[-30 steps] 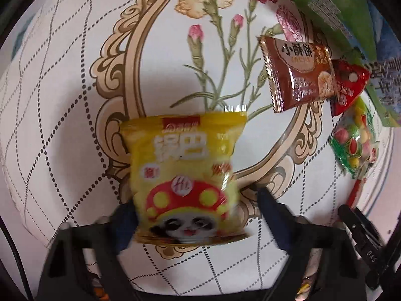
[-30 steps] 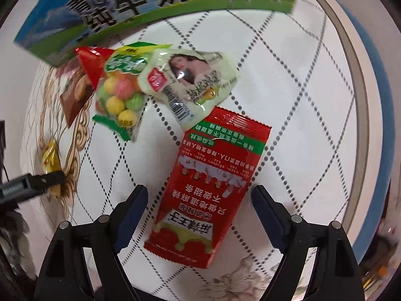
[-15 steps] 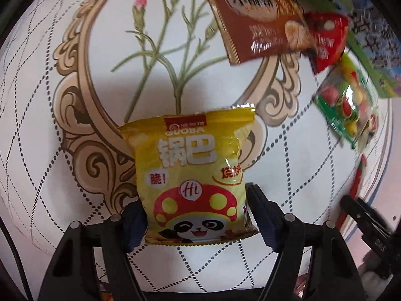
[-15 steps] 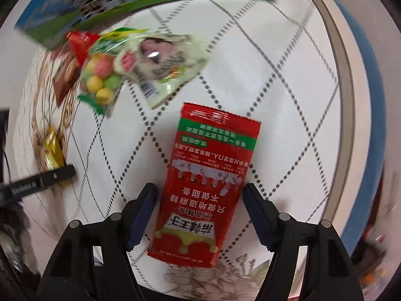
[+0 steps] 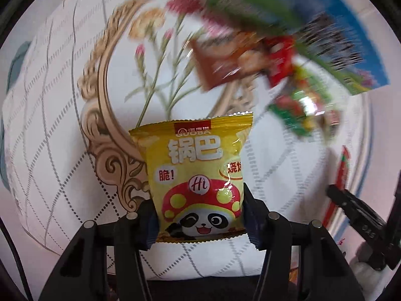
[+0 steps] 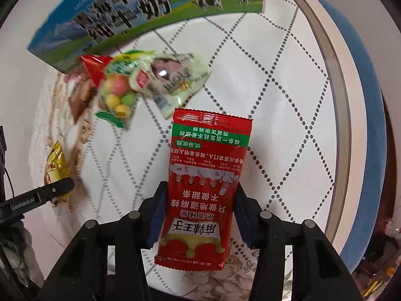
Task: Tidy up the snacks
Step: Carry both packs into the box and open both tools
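Observation:
A yellow crisp packet with a panda [image 5: 195,165] stands between the pads of my left gripper [image 5: 199,215]. The jaws are closing and pinch its lower sides, and it hangs a little above the flowered tablecloth [image 5: 62,125]. My right gripper [image 6: 199,213] has its jaws closing on the lower half of a long red spicy-strip packet [image 6: 208,165], with the pads pressing both edges. In the right wrist view the yellow packet [image 6: 56,168] and a left fingertip [image 6: 42,197] show at the far left.
A heap of snacks lies near a blue-green milk carton [image 6: 140,12]: a bag of coloured candy balls [image 6: 117,95], a pale green packet [image 6: 175,77], a brown biscuit packet [image 5: 220,60] and a small red packet [image 5: 280,62]. The round table's rim [image 6: 333,100] curves along the right.
Both pairs of jaws have drawn in from wide apart onto their packets. The left gripper has risen with the yellow packet and its view has swung; the right has shifted slightly with the red packet.

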